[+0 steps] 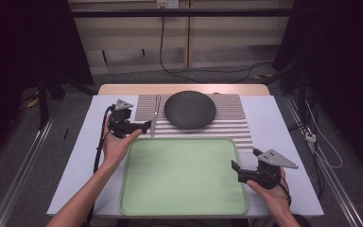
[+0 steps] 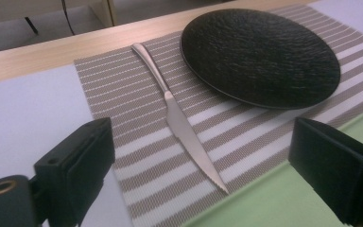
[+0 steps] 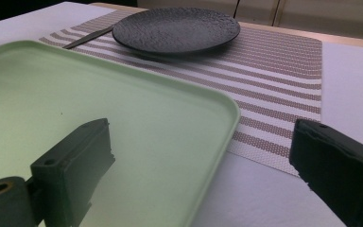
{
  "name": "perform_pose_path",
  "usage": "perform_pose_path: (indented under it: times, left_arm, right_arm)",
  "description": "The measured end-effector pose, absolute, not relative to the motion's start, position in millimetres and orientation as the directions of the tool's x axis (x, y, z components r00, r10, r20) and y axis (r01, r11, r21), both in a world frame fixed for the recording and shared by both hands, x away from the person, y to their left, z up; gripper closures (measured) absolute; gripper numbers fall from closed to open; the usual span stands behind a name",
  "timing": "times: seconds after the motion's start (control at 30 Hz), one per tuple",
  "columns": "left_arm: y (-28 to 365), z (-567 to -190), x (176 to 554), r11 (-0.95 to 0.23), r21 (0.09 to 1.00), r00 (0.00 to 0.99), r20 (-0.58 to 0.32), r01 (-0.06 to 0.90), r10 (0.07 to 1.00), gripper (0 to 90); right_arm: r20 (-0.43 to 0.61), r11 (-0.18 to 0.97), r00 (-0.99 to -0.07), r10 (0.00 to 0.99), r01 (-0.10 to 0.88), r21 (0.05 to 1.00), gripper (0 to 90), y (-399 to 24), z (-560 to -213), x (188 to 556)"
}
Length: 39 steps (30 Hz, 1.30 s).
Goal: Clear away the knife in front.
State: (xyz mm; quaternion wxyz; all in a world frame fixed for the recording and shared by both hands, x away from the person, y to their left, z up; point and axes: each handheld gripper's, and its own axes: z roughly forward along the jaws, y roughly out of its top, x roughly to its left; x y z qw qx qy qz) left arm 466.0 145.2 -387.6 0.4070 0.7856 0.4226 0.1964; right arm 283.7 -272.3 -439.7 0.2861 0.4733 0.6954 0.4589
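Note:
A silver knife lies on the striped placemat left of a black plate. My left gripper hovers open near the knife's blade tip, which points toward me between the jaws. A pale green tray sits in front of the mat. My right gripper is open at the tray's right edge, its jaws straddling the rim, nothing held.
The mat and tray rest on a white cover over a wooden table. Cables run across the floor behind. Metal rails flank the table.

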Motion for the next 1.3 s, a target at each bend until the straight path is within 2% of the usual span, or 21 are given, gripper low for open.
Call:
perform_pose_path:
  times: [0.17,0.33,0.63,0.7,0.77,0.9,1.17,1.3]
  left_arm:
    - [134,-387,483,-0.302,0.811,0.580,-0.055,0.501,0.813,8.6]
    - [132,-385,498,-0.310,0.816,0.560,-0.020,0.488,0.828,10.1]
    - [128,-394,530,-0.315,0.778,0.543,-0.040,0.544,0.839,12.8]
    - [125,-399,537,-0.328,0.763,0.550,-0.044,0.557,0.834,21.9]
    - [123,-403,543,-0.349,0.745,0.547,-0.025,0.568,0.837,18.8]
    - [119,-410,558,-0.359,0.724,0.532,-0.014,0.590,0.847,19.6]
    - [111,-427,584,-0.333,0.693,0.513,-0.063,0.640,0.856,29.3]
    - [104,-435,593,-0.337,0.677,0.500,-0.053,0.654,0.865,35.6]
  right_arm:
    - [0.040,0.132,-0.395,0.918,0.399,0.907,6.7,-271,-441,286]
    - [0.050,0.126,-0.396,0.917,0.406,0.905,6.6,-271,-442,288]
    - [0.048,0.132,-0.401,0.915,0.409,0.903,6.6,-270,-442,288]
    - [0.048,0.133,-0.402,0.914,0.408,0.903,6.6,-270,-442,288]
    - [0.048,0.133,-0.403,0.914,0.409,0.903,6.6,-270,-442,288]
    - [0.047,0.139,-0.409,0.911,0.413,0.900,6.7,-270,-442,288]
    - [0.057,0.138,-0.418,0.907,0.423,0.896,6.7,-271,-444,291]
    - [0.059,0.139,-0.422,0.905,0.424,0.895,6.7,-272,-444,290]
